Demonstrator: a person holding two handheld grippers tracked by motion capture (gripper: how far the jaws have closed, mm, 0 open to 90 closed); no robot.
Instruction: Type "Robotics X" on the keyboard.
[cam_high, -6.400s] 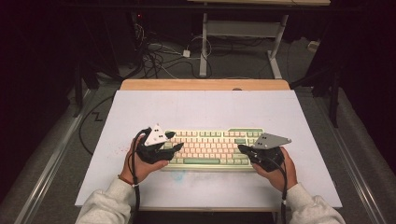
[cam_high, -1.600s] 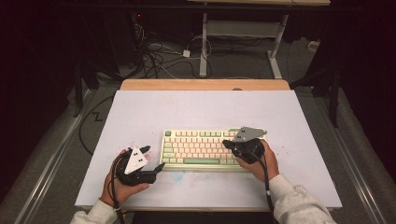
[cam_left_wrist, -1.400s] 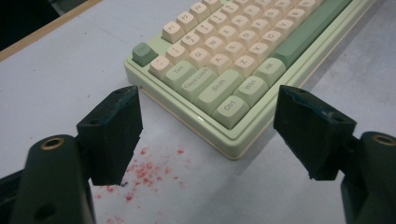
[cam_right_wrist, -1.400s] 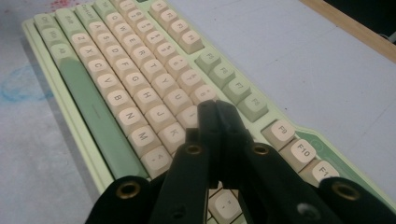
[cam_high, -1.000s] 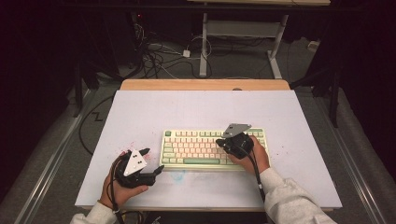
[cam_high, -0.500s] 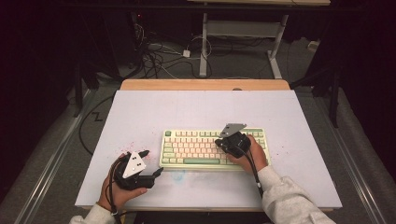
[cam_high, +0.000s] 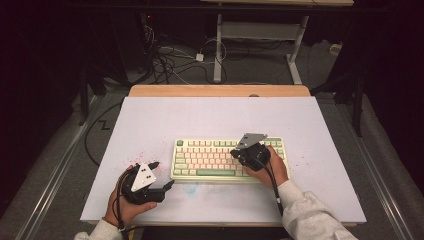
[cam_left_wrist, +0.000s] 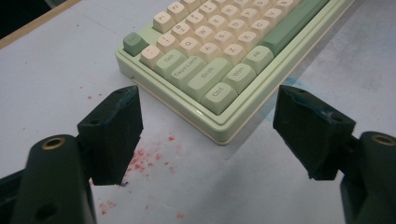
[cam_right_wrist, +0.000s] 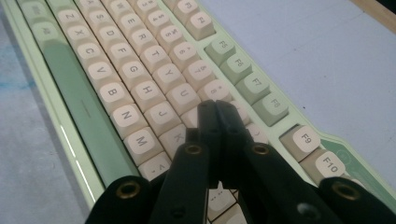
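The keyboard lies flat on the white mat, and I place everything else by it. My right gripper is over the keyboard's right half, jaws pressed together with nothing between them. In the right gripper view the closed tips come down among the cream letter keys, just past the J and K keys and below the U key. I cannot tell whether the tips actually press a key or only hang just above it. The green function keys run along the far side of the tips, and the long green space bar lies on the near side.

My left gripper rests on the mat just off the keyboard's front left corner, apart from it. Its jaws stand wide and hold nothing. In the left gripper view that corner of the keyboard, with the Ctrl key, shows between the two jaws but beyond them, and neither pad touches it. Small red specks dot the mat near that same corner, by the left-hand jaw.
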